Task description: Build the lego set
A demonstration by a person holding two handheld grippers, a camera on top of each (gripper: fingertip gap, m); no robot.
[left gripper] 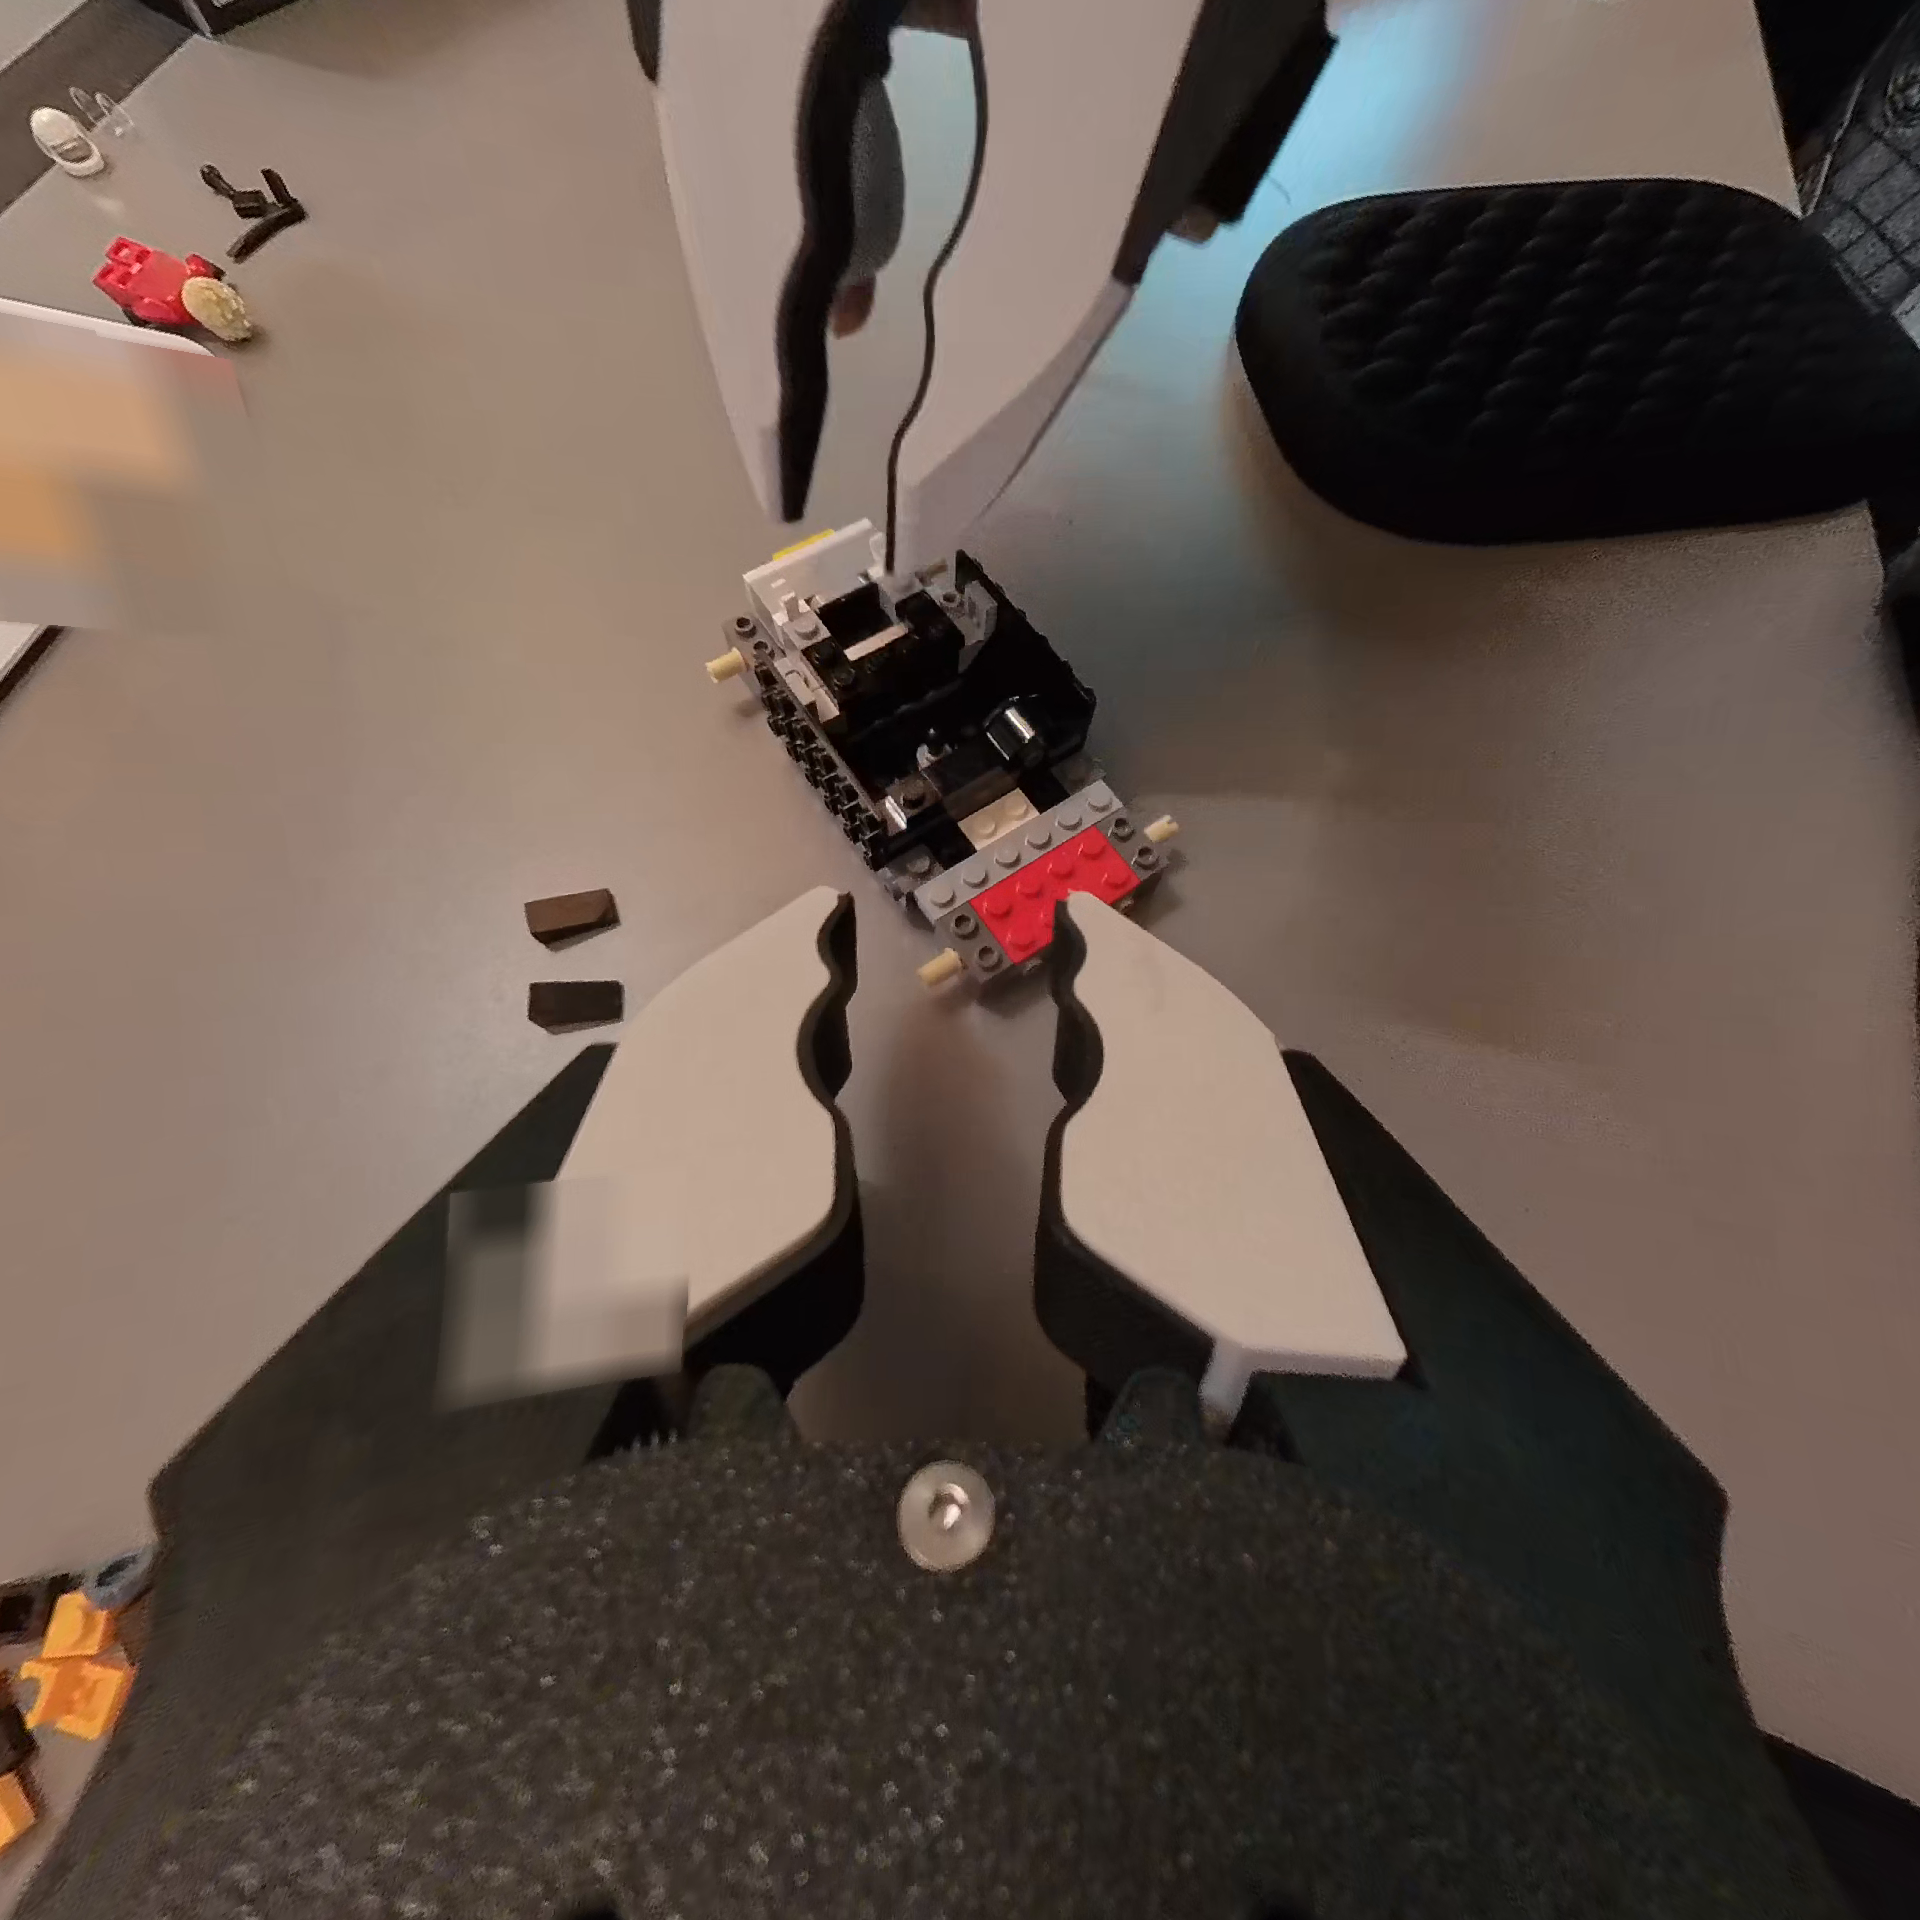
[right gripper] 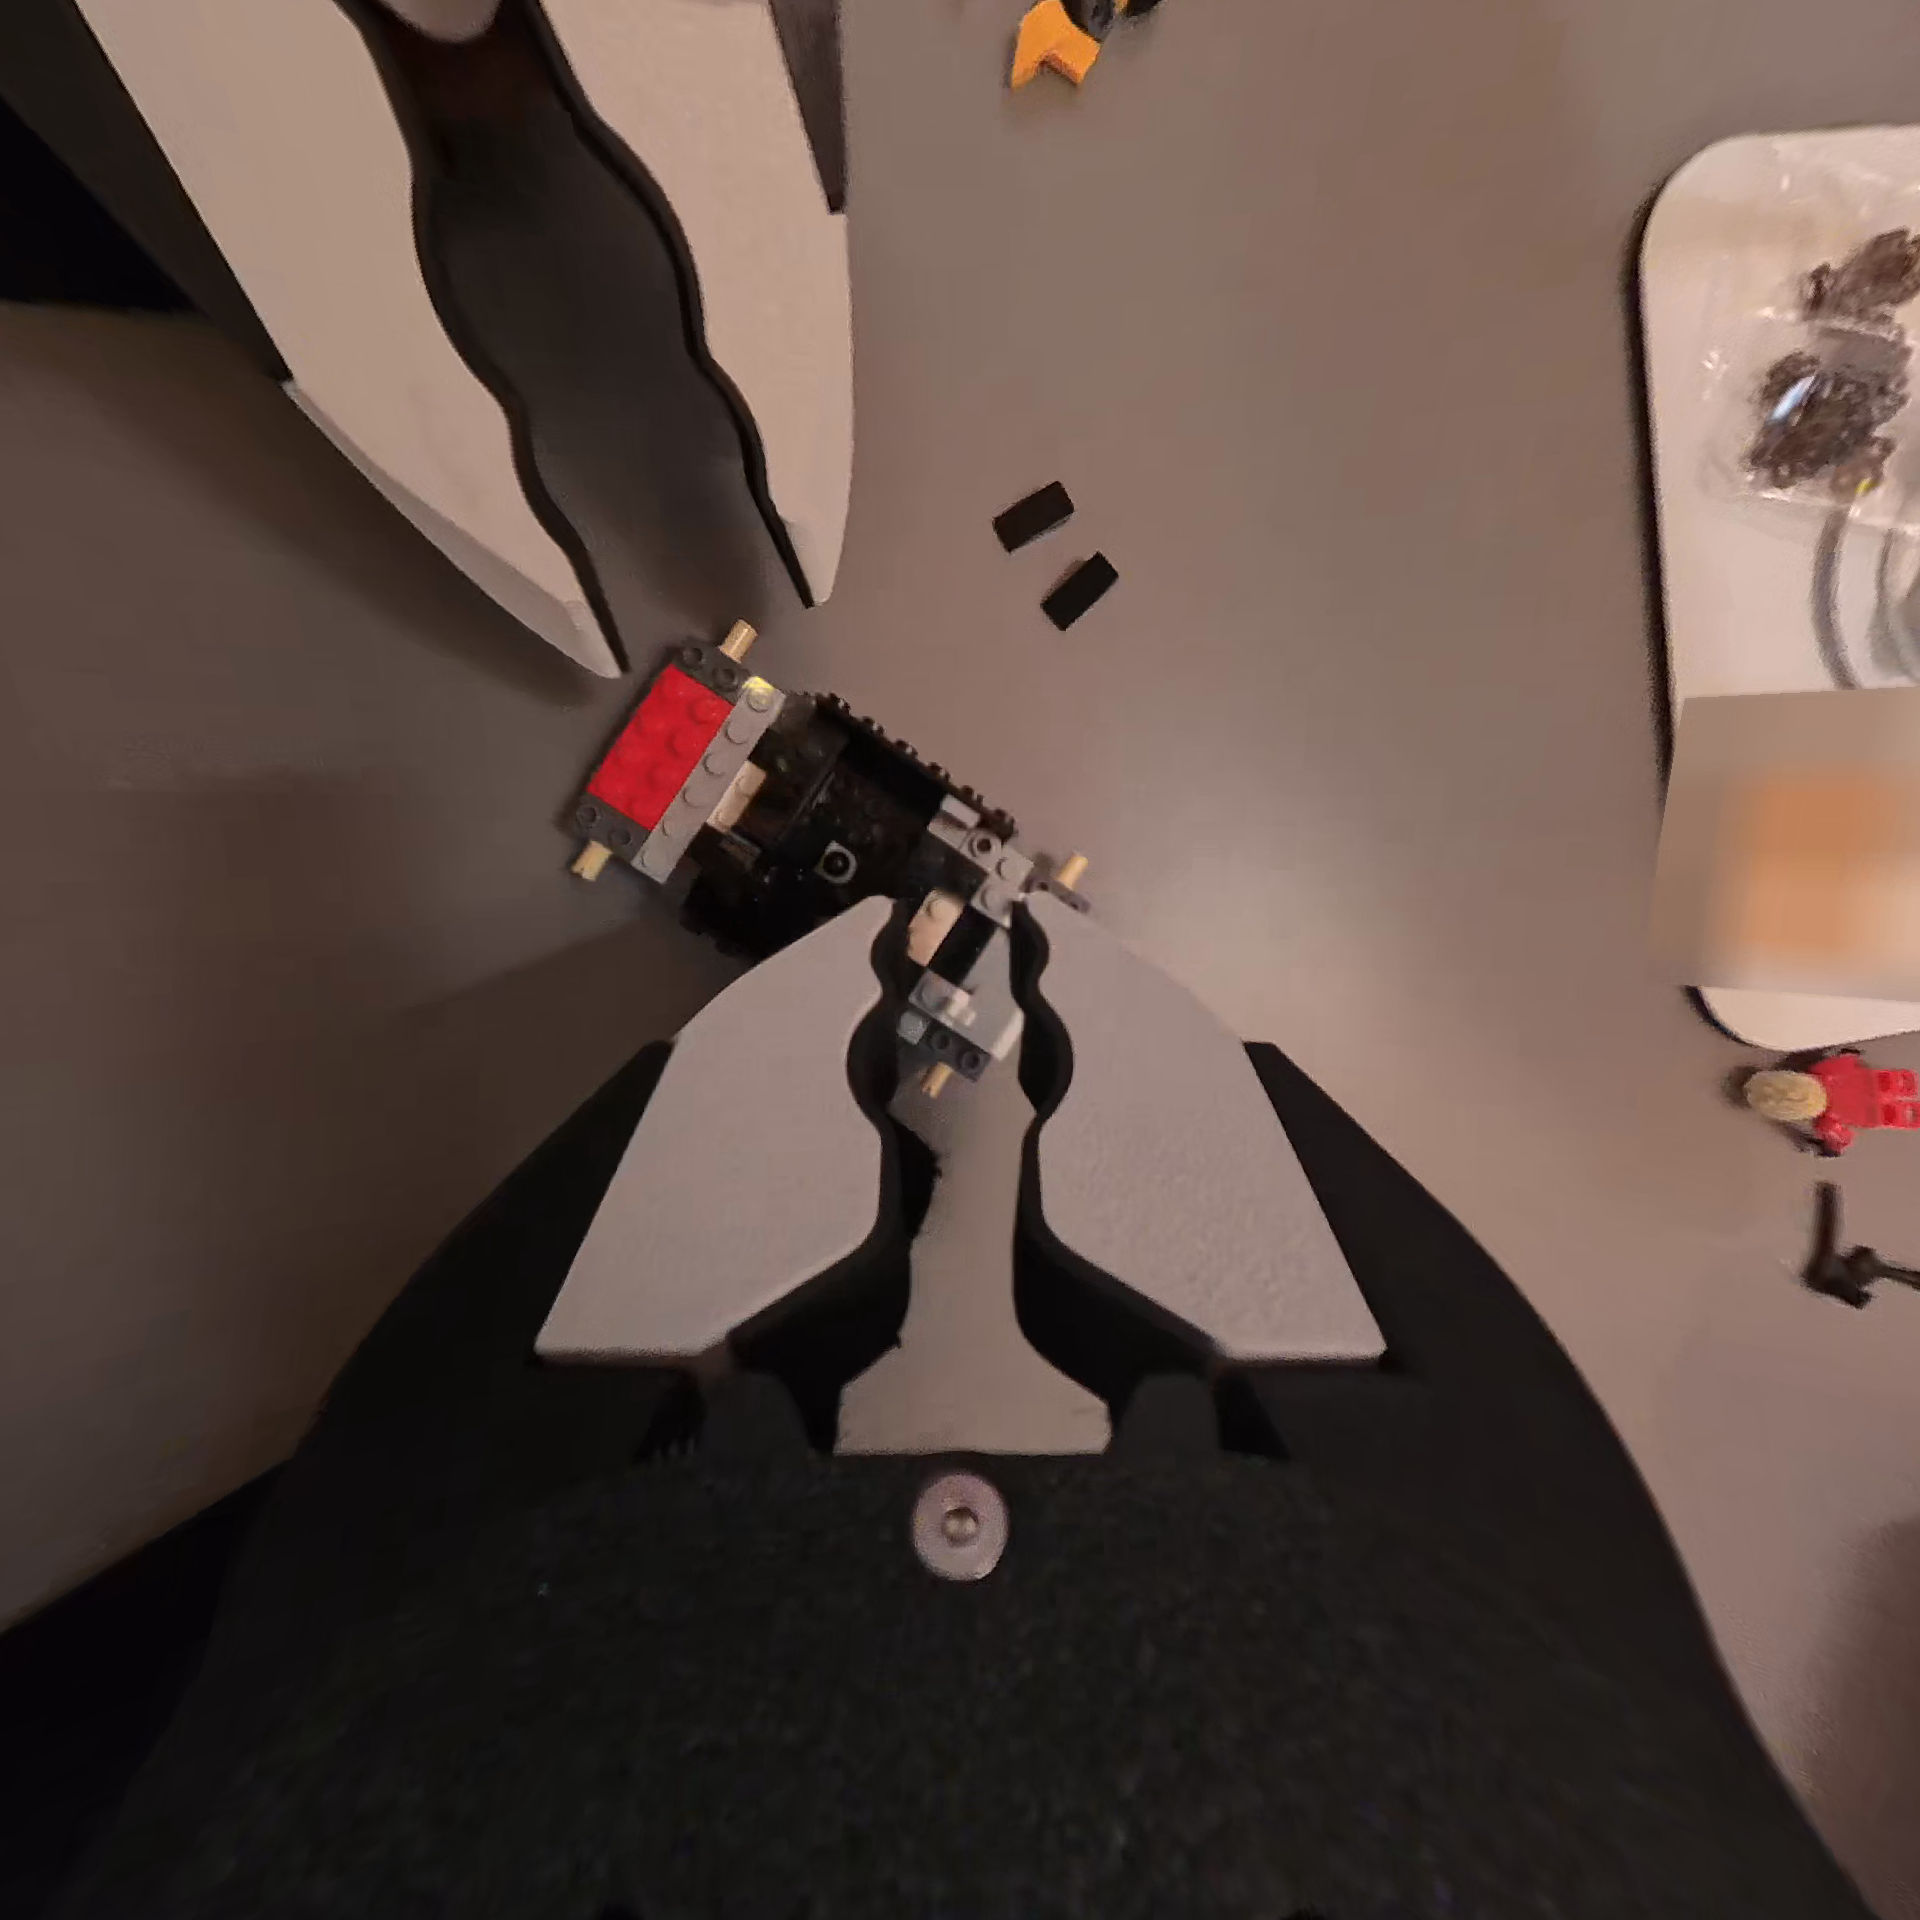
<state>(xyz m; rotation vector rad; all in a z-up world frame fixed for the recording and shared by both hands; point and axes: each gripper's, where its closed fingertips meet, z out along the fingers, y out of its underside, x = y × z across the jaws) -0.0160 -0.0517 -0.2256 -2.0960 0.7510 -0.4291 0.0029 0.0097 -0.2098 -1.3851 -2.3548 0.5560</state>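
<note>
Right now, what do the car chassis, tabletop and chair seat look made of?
Car chassis: hard moulded plastic, glossy; studs and sharp highlights show. Tabletop: smooth matte grey, probably laminate; soft reflections, no grain. Chair seat: black quilted fabric or mesh, dimpled texture; which one is unclear.

Colours on my bench: mostly grey, black, bits of red.

Table [left gripper: 364, 727] is plain matte grey-brown. My left gripper [left gripper: 961, 914] & right gripper [right gripper: 956, 914] have pale grey fingers w/ black inner lining, speckled black bodies. Lego car [left gripper: 914, 748] is mostly black, w/ grey studded strips, a bright red plate at one end, white/light grey blocks w/ a yellow spot at the other, cream axle pins. Two loose slope bricks [left gripper: 571, 961] are dk brown/black. Minifigure [left gripper: 156, 281] is red w/ tan-gold head. Orange pieces [left gripper: 73, 1683] lie at my left edge. Chair seat [left gripper: 1579, 353] is black, quilted bumpy pattern. Tray [right gripper: 1683, 416] is white, holding a clear bag of dark bits.
</note>
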